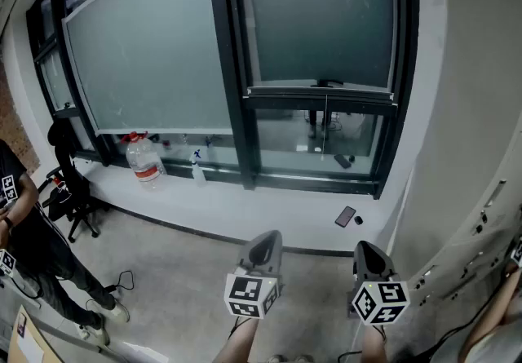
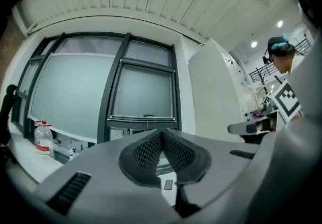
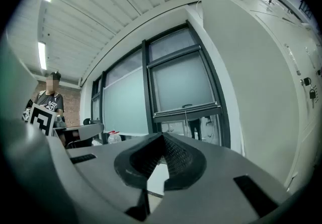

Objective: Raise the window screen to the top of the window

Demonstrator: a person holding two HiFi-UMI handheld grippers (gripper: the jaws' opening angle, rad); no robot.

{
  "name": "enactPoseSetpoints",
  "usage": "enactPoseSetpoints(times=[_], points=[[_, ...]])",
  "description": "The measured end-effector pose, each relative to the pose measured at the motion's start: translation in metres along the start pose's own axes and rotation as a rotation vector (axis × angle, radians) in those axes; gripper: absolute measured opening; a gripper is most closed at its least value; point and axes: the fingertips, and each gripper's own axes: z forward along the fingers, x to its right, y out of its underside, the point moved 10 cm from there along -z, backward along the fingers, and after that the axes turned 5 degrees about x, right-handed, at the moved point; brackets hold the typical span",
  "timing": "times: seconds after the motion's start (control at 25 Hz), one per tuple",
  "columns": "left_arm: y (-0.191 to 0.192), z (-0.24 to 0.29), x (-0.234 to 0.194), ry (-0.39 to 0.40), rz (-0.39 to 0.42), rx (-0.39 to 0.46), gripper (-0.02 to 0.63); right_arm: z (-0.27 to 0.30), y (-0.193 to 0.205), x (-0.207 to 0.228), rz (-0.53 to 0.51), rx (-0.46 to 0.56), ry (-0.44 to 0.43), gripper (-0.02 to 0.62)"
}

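- Left gripper [image 1: 263,247] and right gripper [image 1: 369,256] sat low in the head view, side by side, both aimed at the window and well short of it.
- Left gripper view: pads [image 2: 177,150] pressed together at the tips, nothing between them.
- Right gripper view: pads [image 3: 177,153] also met at the tips, nothing pinched.
- Window screen [image 1: 322,23] hung in the right-hand window and covered its upper part; the bottom rail [image 1: 320,95] sat a little over halfway down, with bare glass below it.
- Thin pull cord [image 1: 326,121] dropped from the middle of that rail.
- Neither gripper touched the screen, rail or cord.
- Wider window on the left had its own screen [image 1: 147,59] drawn down most of the way.
- White sill [image 1: 245,208] ran under both windows; a phone [image 1: 346,216] lay on it near the right end.
- Water bottle [image 1: 143,160] with a red cap and a small spray bottle [image 1: 197,168] stood by the left window's glass.
- Person [image 1: 24,231] in dark clothes stood at far left, beside a black chair [image 1: 69,186].
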Motion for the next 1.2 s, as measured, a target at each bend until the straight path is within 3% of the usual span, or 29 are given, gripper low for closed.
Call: enactPoseSetpoints(times=[0.36, 0.64, 0.8, 0.92, 1.04, 1.2], points=[[0.011, 0.002, 0.006, -0.024, -0.012, -0.02, 0.002, -0.001, 0.006, 0.011, 0.013, -0.002, -0.016, 0.003], [0.018, 0.006, 0.017, -0.04, -0.008, -0.032, 0.002, 0.002, 0.014, 0.018, 0.034, 0.024, -0.212, 0.006], [0.026, 0.006, 0.021, -0.048, -0.033, -0.045, 0.002, 0.008, 0.03, 0.036, 0.215, -0.06, -0.216, 0.005], [0.031, 0.011, 0.011, -0.063, -0.072, -0.041, 0.002, 0.023, 0.04, 0.041, 0.359, -0.014, -0.271, 0.005], [0.037, 0.033, -0.005, -0.059, -0.084, -0.041, 0.002, 0.048, 0.037, 0.04, 0.291, 0.041, -0.298, 0.005], [0.052, 0.083, -0.029, -0.045, -0.115, -0.027, 0.002, 0.1, 0.034, 0.044, 0.208, 0.007, -0.362, 0.006]])
